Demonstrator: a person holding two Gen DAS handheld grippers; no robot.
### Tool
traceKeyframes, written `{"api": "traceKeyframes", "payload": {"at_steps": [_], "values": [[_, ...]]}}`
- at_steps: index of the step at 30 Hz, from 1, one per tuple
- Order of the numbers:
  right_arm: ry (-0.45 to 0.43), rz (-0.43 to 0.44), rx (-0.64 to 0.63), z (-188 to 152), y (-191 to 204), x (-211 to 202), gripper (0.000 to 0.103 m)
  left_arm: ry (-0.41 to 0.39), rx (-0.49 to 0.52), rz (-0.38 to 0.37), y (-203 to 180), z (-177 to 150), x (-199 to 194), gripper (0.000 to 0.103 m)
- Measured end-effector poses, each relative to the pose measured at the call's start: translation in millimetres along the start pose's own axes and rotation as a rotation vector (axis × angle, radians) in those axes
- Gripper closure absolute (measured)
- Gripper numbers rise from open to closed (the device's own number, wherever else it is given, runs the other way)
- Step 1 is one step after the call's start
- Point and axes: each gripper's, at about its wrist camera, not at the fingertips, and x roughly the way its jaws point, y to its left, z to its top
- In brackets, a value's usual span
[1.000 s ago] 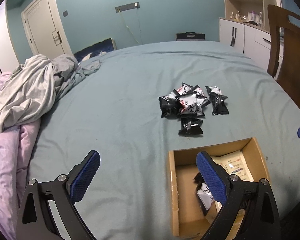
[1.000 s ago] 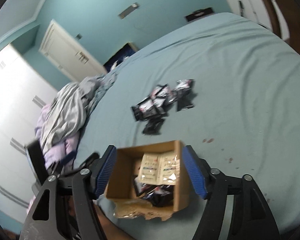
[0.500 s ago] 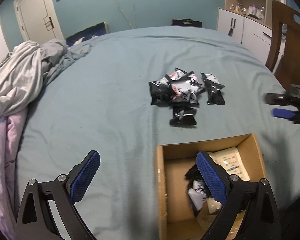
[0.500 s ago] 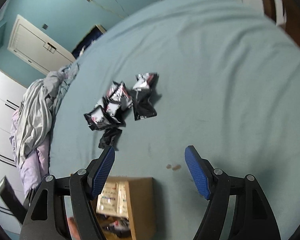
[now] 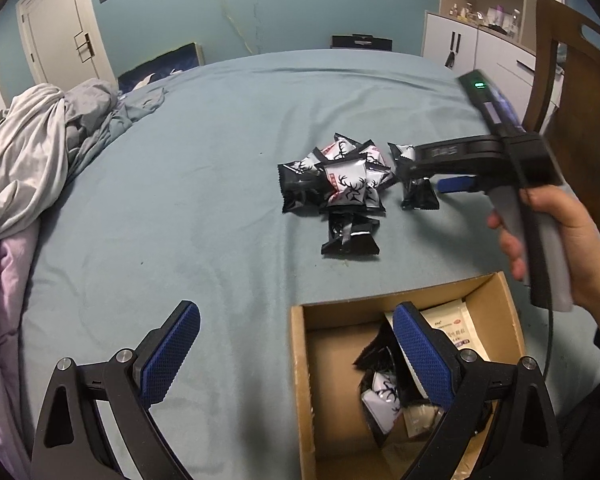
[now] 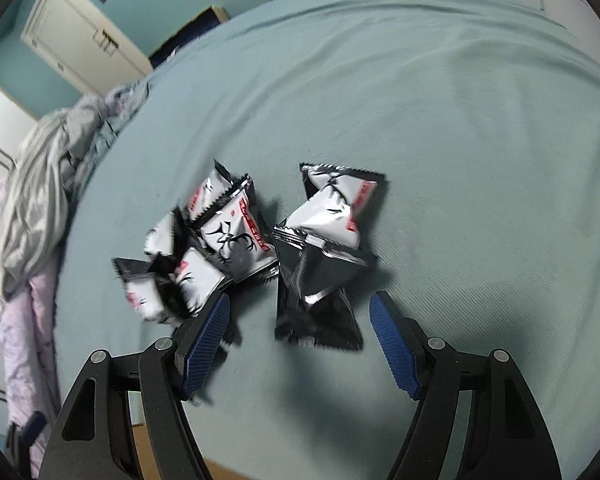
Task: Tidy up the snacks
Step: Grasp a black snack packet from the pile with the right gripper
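Note:
Several black-and-white snack packets (image 5: 340, 184) lie in a loose pile on the teal bed cover. An open cardboard box (image 5: 312, 380) near the front holds a few packets and a beige pouch (image 5: 448, 324). My left gripper (image 5: 296, 352) is open and empty, its right finger over the box. My right gripper (image 6: 300, 344) is open and empty, low over the pile, its fingers on either side of a black packet (image 6: 316, 300). It also shows in the left wrist view (image 5: 440, 176) at the pile's right side.
Crumpled grey and pink bedding (image 5: 28, 152) is heaped at the left of the bed. A wooden chair (image 5: 572, 80) and white cabinets (image 5: 472, 44) stand at the right. A white door (image 5: 56, 28) is at the back left.
My right gripper has moved away from the box, across the bed and down to the snack pile. The left gripper stayed open and tipped a little toward the box.

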Motion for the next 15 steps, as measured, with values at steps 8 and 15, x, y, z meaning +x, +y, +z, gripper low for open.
{"api": "traceKeyframes", "payload": {"at_steps": [8,15], "values": [[-0.008,-0.025,-0.119,5,16,17,0.070,-0.027,-0.012,0.015,0,2,3,0.004],[-0.114,0.033,-0.036,-5,6,-41,0.070,-0.003,0.065,-0.021,-12,12,5,0.004]]}}
